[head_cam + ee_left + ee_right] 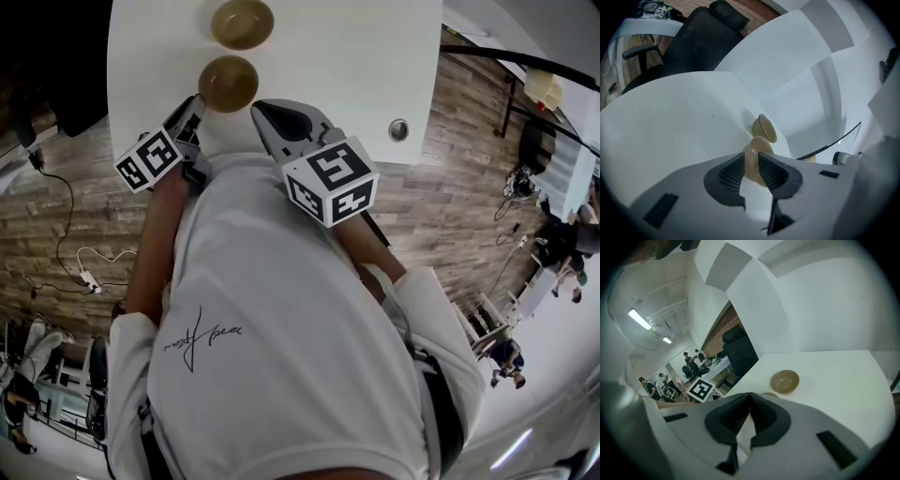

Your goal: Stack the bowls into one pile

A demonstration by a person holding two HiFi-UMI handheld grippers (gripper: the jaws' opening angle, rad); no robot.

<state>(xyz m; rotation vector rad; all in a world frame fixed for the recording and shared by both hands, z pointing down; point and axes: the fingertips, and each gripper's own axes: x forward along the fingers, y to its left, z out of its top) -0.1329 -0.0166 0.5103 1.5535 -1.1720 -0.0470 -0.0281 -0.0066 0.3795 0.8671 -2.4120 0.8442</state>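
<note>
Two tan bowls stand on the white table (356, 56). The far bowl (242, 22) sits alone near the back. My left gripper (195, 103) is shut on the left rim of the near bowl (228, 82). In the left gripper view the jaws (751, 164) pinch that bowl's wall (758, 149), and the far bowl (765, 128) lies just beyond it. My right gripper (265, 112) hovers to the right of the near bowl, jaws shut on nothing. In the right gripper view the closed jaws (749, 397) point toward the far bowl (784, 381), and the near bowl's rim (769, 394) peeks over them.
A round metal grommet (398, 129) is set in the table near its front right edge. A black office chair (698, 37) stands beyond the table's left side. A dark cable (829, 143) runs behind the bowls. Wooden floor surrounds the table, and people are at distant desks (670, 380).
</note>
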